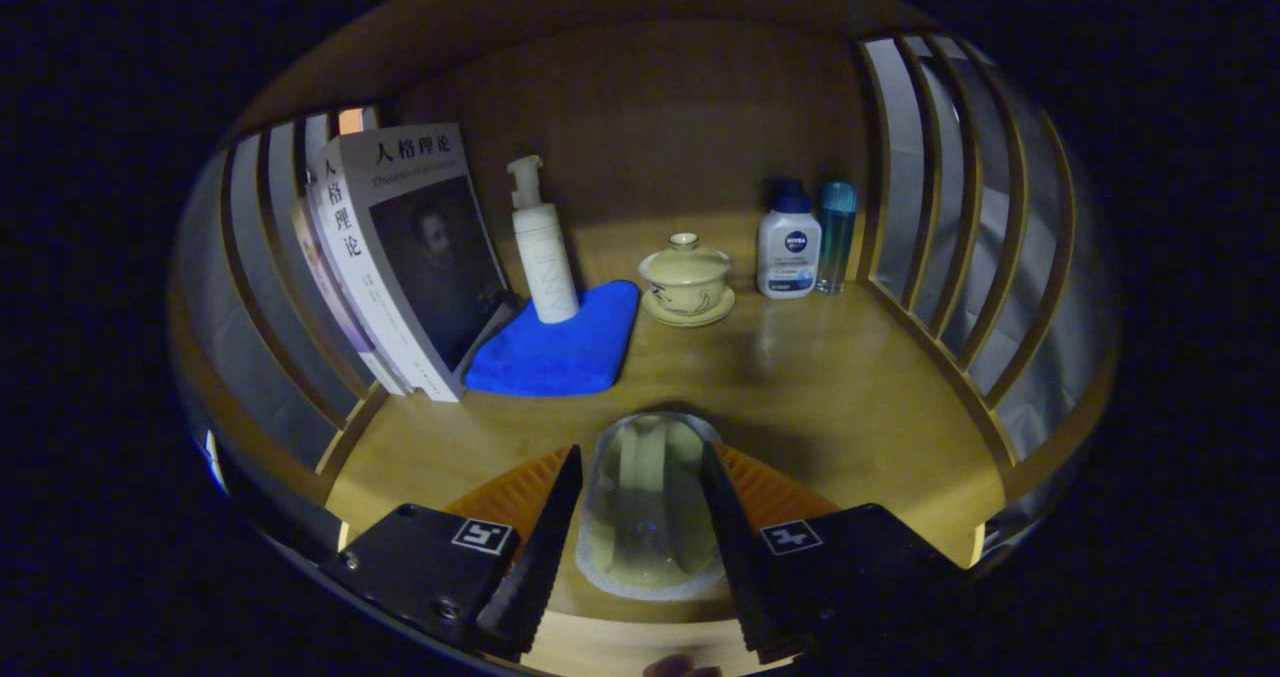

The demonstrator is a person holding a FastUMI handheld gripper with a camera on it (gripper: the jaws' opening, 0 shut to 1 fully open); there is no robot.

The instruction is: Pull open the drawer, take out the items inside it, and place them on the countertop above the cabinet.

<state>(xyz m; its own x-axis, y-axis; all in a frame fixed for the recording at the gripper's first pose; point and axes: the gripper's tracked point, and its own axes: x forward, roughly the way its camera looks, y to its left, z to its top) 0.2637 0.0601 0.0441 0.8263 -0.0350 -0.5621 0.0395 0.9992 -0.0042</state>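
1. the counter (840,397) is a wooden top boxed in by slatted side rails and a solid back panel; the standing items sit far back or to the sides, which leaves the near middle bare, in my judgement the natural spot for things coming out of the drawer.
2. far left: books (400,257) lean against the left rail. a white pump bottle (543,247) stands on the far end of a folded blue cloth (560,342) just right of them.
3. far centre: a lidded cup on its saucer (687,279). far right: a white bottle (788,247) with a teal bottle (836,232) beside it.
4. the tongs (640,497) stand partly apart, clamped on a clear glass (645,502) that sits between both fingers, over the near counter.
5. whether the glass's base touches the wood cannot be told.
6. judgement: placement step under way; release pending.
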